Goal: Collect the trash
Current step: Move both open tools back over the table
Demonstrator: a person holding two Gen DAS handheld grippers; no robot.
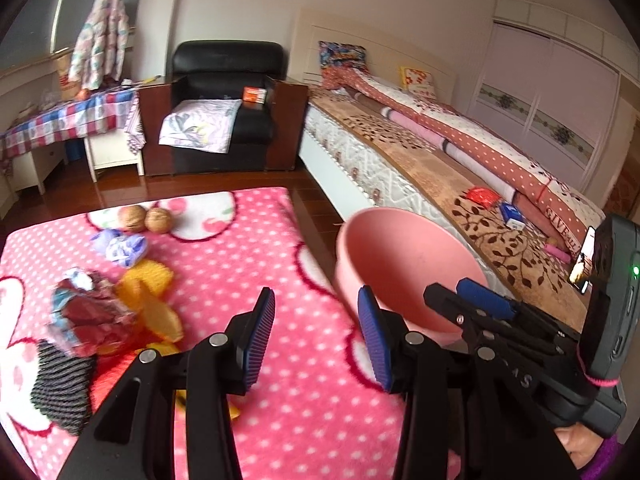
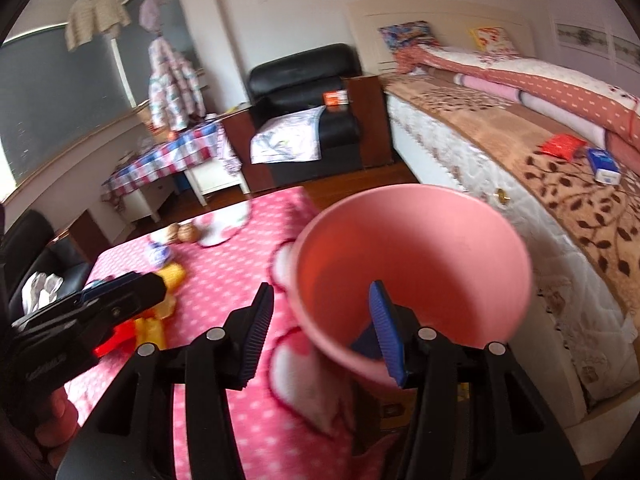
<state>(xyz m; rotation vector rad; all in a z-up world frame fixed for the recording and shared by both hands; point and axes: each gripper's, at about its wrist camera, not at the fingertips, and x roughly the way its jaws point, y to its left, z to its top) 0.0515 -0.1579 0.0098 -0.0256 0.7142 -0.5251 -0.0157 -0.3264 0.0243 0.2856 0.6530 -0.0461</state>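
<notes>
A pink bin (image 1: pixel 404 264) stands at the right edge of a pink polka-dot blanket (image 1: pixel 248 280); it fills the middle of the right wrist view (image 2: pixel 416 264). On the blanket lie a crumpled foil wrapper (image 1: pixel 86 312), a crumpled purple-white wrapper (image 1: pixel 120 246), yellow peel pieces (image 1: pixel 154 300) and two walnuts (image 1: pixel 146 219). My left gripper (image 1: pixel 316 340) is open and empty above the blanket, right of the wrappers. My right gripper (image 2: pixel 320 336) is open; its right finger (image 2: pixel 386 332) is inside the bin's near rim, its left finger outside.
A dark striped cloth (image 1: pixel 60 384) lies at the blanket's left edge. A bed (image 1: pixel 460 168) runs along the right with a red packet (image 1: pixel 482 196) and a blue box (image 1: pixel 512 214) on it. A black armchair (image 1: pixel 224 108) and a checked table (image 1: pixel 68 120) stand behind.
</notes>
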